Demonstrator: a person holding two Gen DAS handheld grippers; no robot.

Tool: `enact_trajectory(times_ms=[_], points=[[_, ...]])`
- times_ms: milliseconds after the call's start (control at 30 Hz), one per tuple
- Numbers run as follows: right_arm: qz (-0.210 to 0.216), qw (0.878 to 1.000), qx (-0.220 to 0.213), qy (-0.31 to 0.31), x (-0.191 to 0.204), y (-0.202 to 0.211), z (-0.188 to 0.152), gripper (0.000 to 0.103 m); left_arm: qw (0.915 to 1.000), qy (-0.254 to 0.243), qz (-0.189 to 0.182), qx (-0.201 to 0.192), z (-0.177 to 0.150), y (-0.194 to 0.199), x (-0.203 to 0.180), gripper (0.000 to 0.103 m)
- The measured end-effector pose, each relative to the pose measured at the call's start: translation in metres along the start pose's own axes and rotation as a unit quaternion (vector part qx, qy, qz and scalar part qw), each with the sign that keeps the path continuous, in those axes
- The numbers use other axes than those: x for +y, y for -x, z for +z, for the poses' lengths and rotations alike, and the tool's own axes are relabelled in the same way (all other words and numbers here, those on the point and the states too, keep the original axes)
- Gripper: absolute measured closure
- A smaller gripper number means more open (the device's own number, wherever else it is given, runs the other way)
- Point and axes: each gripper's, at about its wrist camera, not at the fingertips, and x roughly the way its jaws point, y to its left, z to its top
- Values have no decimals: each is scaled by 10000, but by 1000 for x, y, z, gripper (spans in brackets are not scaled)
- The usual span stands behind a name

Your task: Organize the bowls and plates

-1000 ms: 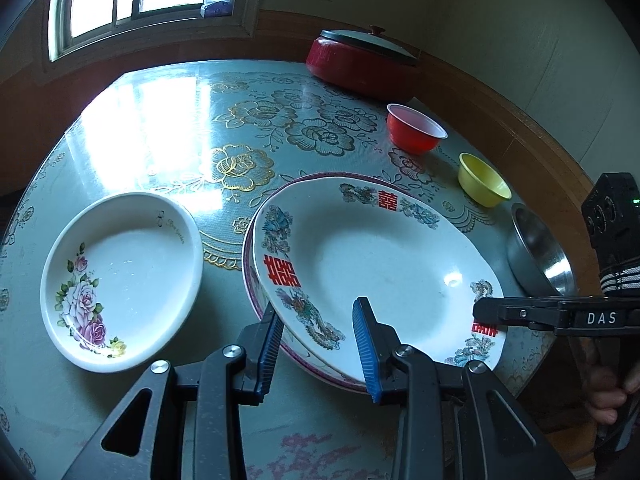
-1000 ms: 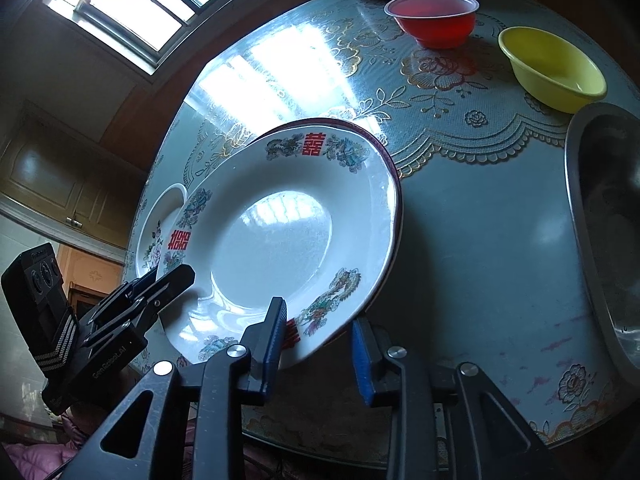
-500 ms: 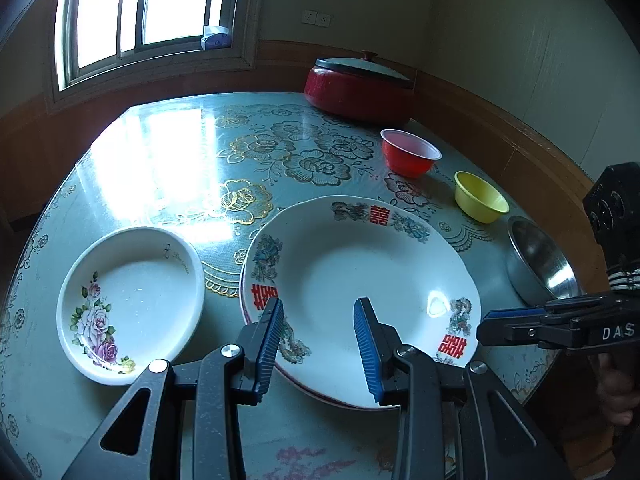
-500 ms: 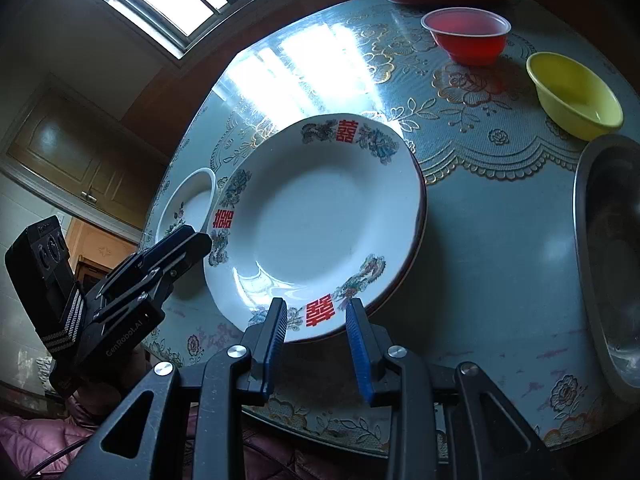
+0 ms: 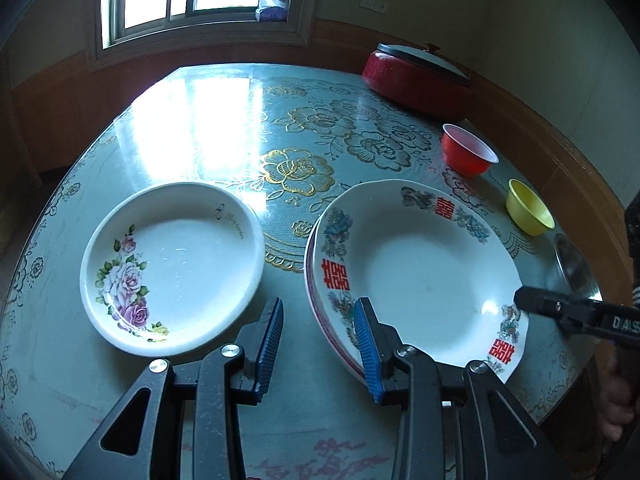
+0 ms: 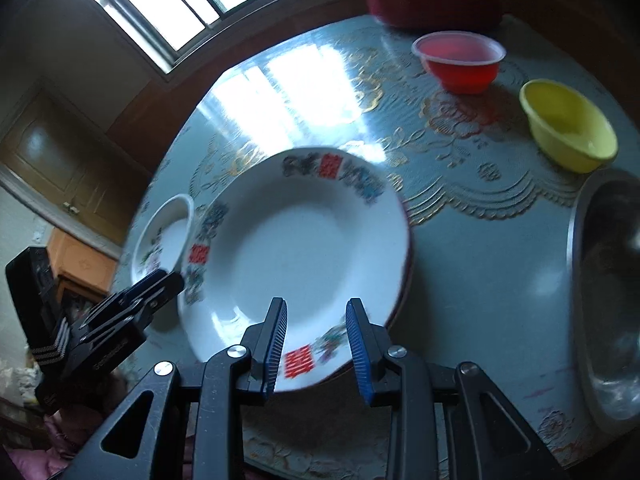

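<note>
Left wrist view looks down on a round bench (image 5: 224,128) with a glossy blue-green floral cover. At 9 o'clock of centre lies a white plate with pink and purple roses (image 5: 172,264). At 3 o'clock a white plate with red characters and coloured motifs (image 5: 424,276) sits on another plate (image 5: 316,308) whose red-trimmed rim peeks out on its left. The left gripper (image 5: 318,344) hangs at 6 o'clock, its blue pads narrowly parted with nothing between them, over the gap between the two white plates. The right gripper (image 6: 316,340), likewise narrowly parted and empty, hovers above the stacked plate's near rim. Toward 1 to 2 o'clock stand a red plastic bowl (image 5: 468,154), a yellow plastic bowl (image 5: 528,212) and a steel bowl (image 5: 576,268); a lidded red pot (image 5: 416,76) sits at the far edge.
</note>
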Motion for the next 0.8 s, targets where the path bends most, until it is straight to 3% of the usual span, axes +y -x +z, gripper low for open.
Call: enact_trajectory(times_ms=[100,267,400,800], points=[[-555,9971,-375,-368,-18,-8,14,72,9997,-77,-210,-44,-2,2,-3,67],[-580,9968,-325,-447,-30,-26,20,76,9992,-270,-281,125,-4,-5,-11,66],[-658,9967,-444,-159,-25,-31,23,76,9987,-313,-325,242,-5,-13,-12,66],[-891,9954,-275,196,-15,-41,24,70,9984,-495,-254,87,-5,-13,-13,67]])
